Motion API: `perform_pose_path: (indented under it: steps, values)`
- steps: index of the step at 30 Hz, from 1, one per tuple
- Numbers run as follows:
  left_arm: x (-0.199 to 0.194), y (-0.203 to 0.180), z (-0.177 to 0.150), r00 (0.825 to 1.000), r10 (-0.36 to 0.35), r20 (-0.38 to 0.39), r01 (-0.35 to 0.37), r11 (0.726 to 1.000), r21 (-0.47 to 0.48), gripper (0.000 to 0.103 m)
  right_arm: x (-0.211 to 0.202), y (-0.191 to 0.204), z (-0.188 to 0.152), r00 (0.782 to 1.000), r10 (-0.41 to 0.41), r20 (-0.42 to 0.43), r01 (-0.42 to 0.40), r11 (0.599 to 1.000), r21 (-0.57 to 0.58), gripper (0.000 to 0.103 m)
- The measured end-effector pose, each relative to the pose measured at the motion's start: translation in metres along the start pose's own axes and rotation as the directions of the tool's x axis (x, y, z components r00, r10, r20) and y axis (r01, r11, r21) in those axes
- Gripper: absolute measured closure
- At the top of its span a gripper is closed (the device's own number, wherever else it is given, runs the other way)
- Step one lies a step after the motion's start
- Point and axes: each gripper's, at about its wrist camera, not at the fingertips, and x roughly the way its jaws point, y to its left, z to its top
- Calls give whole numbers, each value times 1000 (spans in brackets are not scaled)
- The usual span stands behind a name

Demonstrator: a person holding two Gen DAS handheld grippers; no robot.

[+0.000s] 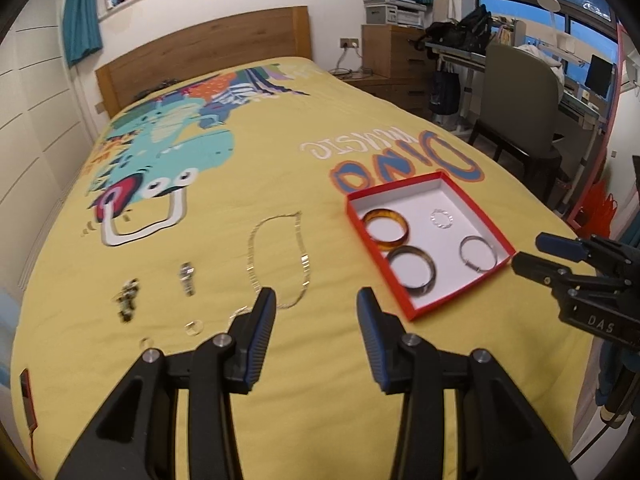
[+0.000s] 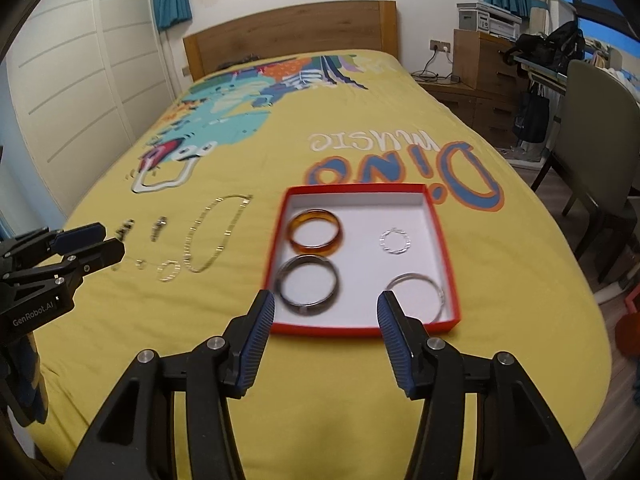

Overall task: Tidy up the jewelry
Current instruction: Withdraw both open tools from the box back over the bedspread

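Just ahead of my right gripper (image 2: 326,308), whose fingers are spread wide with nothing between them, sits the red box (image 2: 362,328) on the yellow bedspread (image 2: 360,400). Its white floor holds four pieces: an amber bangle (image 2: 316,237) at the far left, a dark bangle (image 2: 308,285) nearest my left fingertip, a thin silver bangle (image 2: 418,294) by my right fingertip, and a small silver ring-shaped piece (image 2: 395,241) beyond it. Over on the other side, my left gripper (image 1: 316,308) also hangs spread and empty above the spread, with a silver chain necklace (image 1: 280,256) looped just past its left fingertip. Further left of that gripper lie a small silver charm (image 1: 187,278), a darker cluster (image 1: 127,299), and two little rings (image 1: 194,327) near its left finger.
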Motion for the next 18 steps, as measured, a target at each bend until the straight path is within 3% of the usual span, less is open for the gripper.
perform_pose_path:
  steps: [12, 18]
  values:
    - [-60, 45, -41, 995, 90, 49, -87, 994, -61, 54, -36, 68, -20, 998, 48, 48, -47, 999, -23, 47]
    - [-75, 70, -59, 983, 176, 48, -171, 980, -104, 53, -38, 98, -32, 995, 82, 53, -81, 996, -34, 47]
